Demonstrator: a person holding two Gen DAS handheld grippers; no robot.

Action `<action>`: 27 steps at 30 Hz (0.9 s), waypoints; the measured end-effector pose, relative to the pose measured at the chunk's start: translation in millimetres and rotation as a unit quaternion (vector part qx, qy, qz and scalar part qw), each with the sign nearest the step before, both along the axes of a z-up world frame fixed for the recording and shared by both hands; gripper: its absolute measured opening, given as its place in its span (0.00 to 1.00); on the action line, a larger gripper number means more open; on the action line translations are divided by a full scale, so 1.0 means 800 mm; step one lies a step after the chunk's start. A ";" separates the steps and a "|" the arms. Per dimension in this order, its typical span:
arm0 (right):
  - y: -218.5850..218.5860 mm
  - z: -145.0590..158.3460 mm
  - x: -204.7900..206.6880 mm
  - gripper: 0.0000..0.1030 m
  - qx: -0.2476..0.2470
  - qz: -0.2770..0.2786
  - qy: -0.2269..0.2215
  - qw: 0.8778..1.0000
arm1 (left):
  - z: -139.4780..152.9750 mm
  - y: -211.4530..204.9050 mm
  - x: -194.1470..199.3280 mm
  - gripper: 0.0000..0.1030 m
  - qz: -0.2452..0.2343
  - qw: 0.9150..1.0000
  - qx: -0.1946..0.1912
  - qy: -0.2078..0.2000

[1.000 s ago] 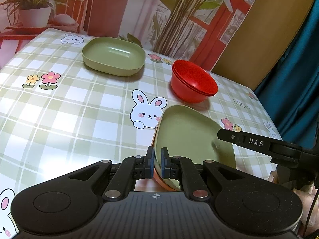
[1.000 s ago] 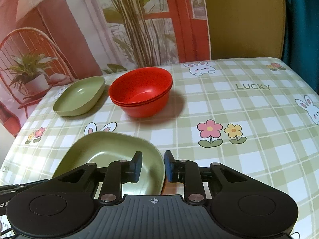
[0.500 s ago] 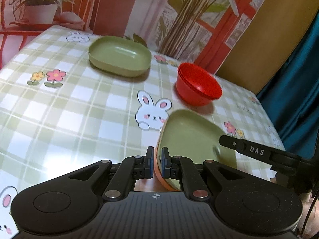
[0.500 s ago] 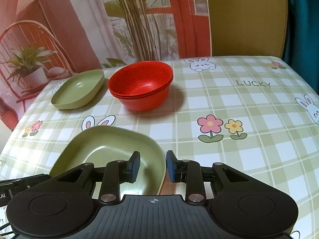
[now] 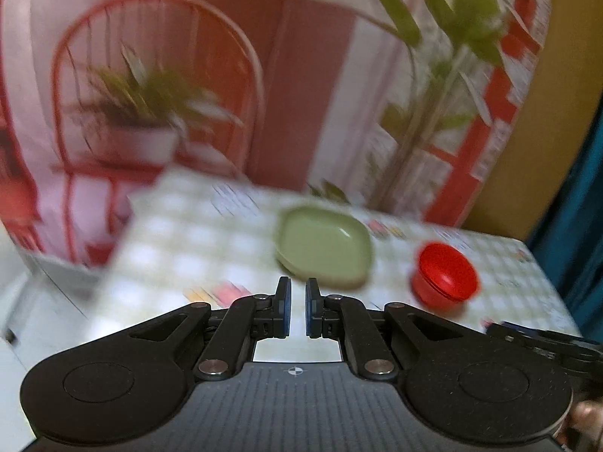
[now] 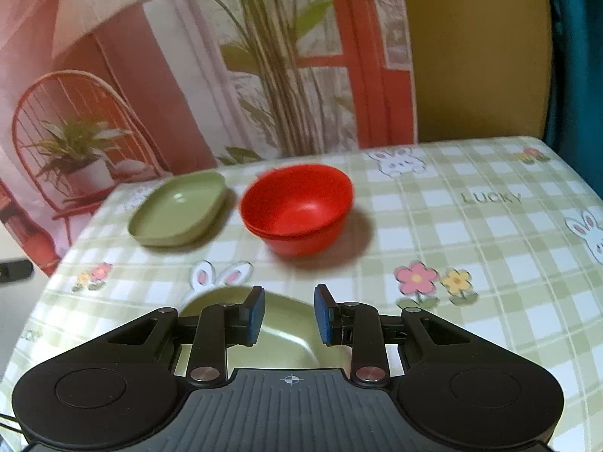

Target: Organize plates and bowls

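Plates and bowls sit on a green checked tabletop (image 6: 433, 233) printed with rabbits and flowers. What has just changed: a second ago the left tongs (image 5: 296, 310) pinched the rim of a green plate stacked on something orange; now they grip nothing, with a narrow gap between the blue pads, and are lifted well above the tabletop, the view blurred by motion. The right tongs (image 6: 289, 314) have spread wider and hold nothing.

Nearest, in the right wrist view, the released green plate (image 6: 280, 333) lies flat just beneath and between the right tongs. The orange piece under it is hidden now. Judging from this, the near stack has been set down and both tongs are free for another piece.

Farther on, a stack of red bowls (image 6: 297, 213) stands mid-tabletop; two rims show, so at least two bowls. Beside it, near the far left edge, lies a second green plate (image 6: 179, 214), alone.

Count: two green plates visible, one red bowl stack. Behind is a painted backdrop (image 6: 150, 75) of plants and a red chair.
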State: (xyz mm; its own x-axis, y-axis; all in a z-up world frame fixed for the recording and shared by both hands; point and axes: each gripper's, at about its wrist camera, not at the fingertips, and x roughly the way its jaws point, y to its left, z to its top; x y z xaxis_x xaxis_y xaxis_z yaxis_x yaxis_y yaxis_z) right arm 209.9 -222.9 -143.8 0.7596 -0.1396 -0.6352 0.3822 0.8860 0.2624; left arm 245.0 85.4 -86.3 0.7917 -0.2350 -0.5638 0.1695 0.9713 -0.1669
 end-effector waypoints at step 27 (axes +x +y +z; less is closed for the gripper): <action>0.052 0.009 0.257 0.28 -0.007 0.091 0.059 0.994 | -0.038 0.056 0.196 0.37 0.010 1.000 -0.011 0.001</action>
